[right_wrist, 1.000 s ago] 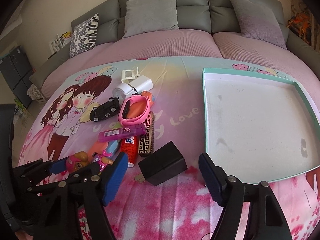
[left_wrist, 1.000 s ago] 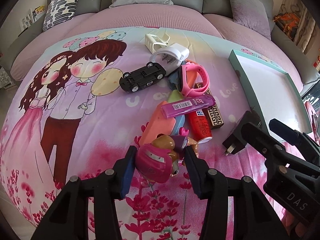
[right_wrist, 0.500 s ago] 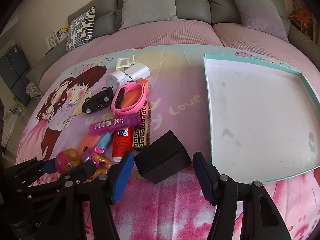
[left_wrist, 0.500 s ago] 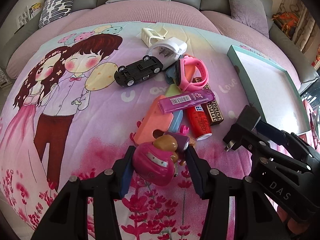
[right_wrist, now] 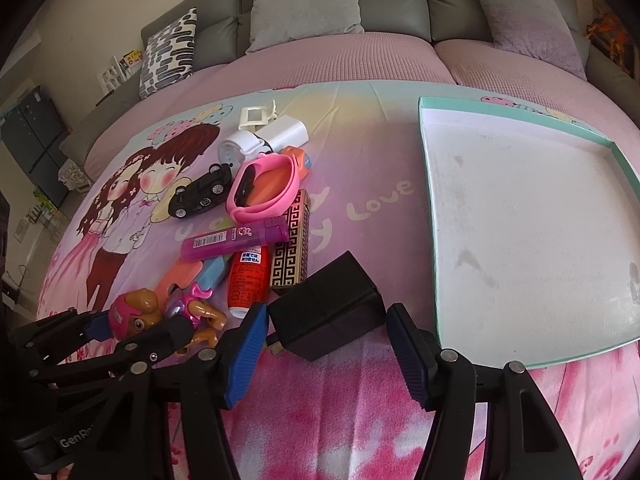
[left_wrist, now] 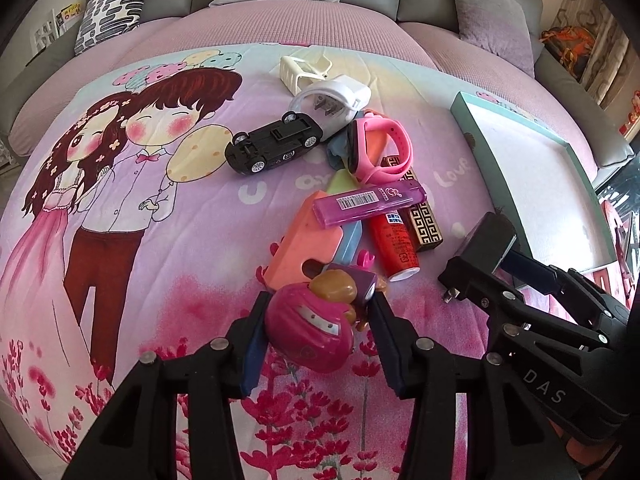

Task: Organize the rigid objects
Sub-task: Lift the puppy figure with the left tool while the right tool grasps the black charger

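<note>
Fingers of your left gripper point(left_wrist: 318, 338) flank the pink-helmeted toy pup point(left_wrist: 310, 330), pads at its sides, though you cannot tell if they press it. Your right gripper point(right_wrist: 326, 354) stands wide around the black charger point(right_wrist: 326, 314), apart from it. Beyond lie the red tube point(right_wrist: 248, 276), purple case point(right_wrist: 234, 242), pink watch point(right_wrist: 266, 186), toy car point(right_wrist: 200, 194) and teal tray point(right_wrist: 430, 208).

The puppy toy point(left_wrist: 310, 330) hides its own body behind its pink helmet in the left wrist view. Beside it, the blue bar point(left_wrist: 352, 238) lies mostly under the orange piece point(left_wrist: 304, 246) and purple case point(left_wrist: 370, 204). The black charger point(left_wrist: 478, 258) has its far side covered by the right claw point(left_wrist: 494, 276). The box lid point(right_wrist: 520, 216) runs past the picture's right edge.
</note>
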